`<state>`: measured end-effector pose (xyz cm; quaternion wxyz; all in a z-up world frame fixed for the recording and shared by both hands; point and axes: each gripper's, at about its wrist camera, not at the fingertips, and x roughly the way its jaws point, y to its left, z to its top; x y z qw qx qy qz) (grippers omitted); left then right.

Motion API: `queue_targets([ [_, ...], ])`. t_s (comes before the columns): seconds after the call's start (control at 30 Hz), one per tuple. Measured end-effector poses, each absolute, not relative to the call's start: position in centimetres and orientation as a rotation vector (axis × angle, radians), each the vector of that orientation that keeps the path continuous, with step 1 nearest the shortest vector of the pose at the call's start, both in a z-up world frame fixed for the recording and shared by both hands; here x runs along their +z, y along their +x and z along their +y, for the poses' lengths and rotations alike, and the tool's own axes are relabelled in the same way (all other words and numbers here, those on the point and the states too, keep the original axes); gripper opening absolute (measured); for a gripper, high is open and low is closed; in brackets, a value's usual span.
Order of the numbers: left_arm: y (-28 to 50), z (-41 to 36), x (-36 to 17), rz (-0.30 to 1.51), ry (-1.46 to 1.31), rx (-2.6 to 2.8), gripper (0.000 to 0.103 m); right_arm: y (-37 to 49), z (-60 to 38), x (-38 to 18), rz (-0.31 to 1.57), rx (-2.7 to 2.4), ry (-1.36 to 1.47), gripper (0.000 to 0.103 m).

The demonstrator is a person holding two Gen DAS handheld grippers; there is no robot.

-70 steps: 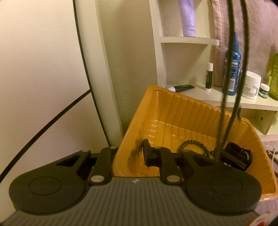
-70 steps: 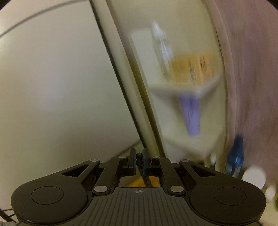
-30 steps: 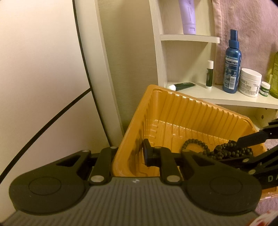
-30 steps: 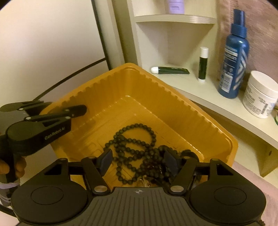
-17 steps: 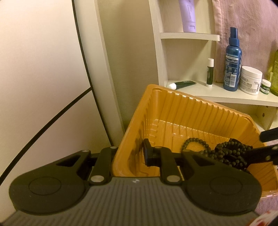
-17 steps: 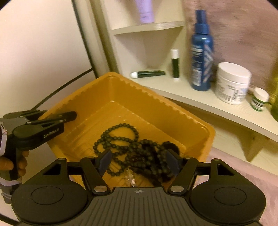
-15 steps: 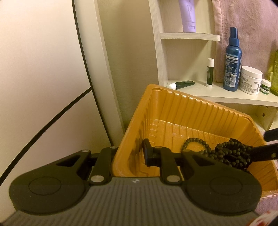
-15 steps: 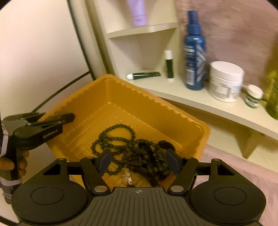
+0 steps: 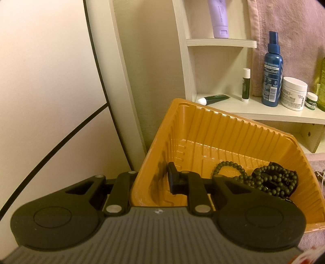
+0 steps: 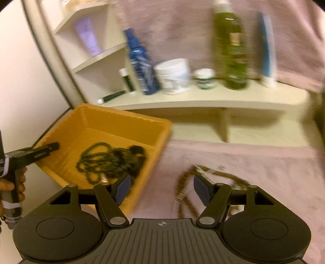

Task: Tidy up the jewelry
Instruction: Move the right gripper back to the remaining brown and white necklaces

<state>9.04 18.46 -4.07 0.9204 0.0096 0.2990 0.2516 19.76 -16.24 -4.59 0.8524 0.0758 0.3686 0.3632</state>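
Brown necklace point(image 10: 189, 182) lies between the spread right tongs point(image 10: 162, 189).

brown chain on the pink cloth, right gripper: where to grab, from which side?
Judging from the blurred right wrist view, the brown chain lies loose and flat on the pink cloth, right of the orange tray. Best bet: come straight down with the open right gripper and pinch the raised looped strand between its fingers. The cloth gives, so fingers can dig under. Finer detail is too blurred to tell.

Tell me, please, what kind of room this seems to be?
Probably a bathroom or dressing corner: a corner shelf carries a blue spray bottle, a white cream jar and a lilac tube.
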Motion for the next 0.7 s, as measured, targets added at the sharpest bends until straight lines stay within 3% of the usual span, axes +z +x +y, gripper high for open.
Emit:
queue_targets([
  [0.7, 9.2, 18.3, -4.1, 0.621, 0.035, 0.522, 0.019, 17.4, -22.0, -7.4, 0.818, 0.602, 0.068, 0.068],
])
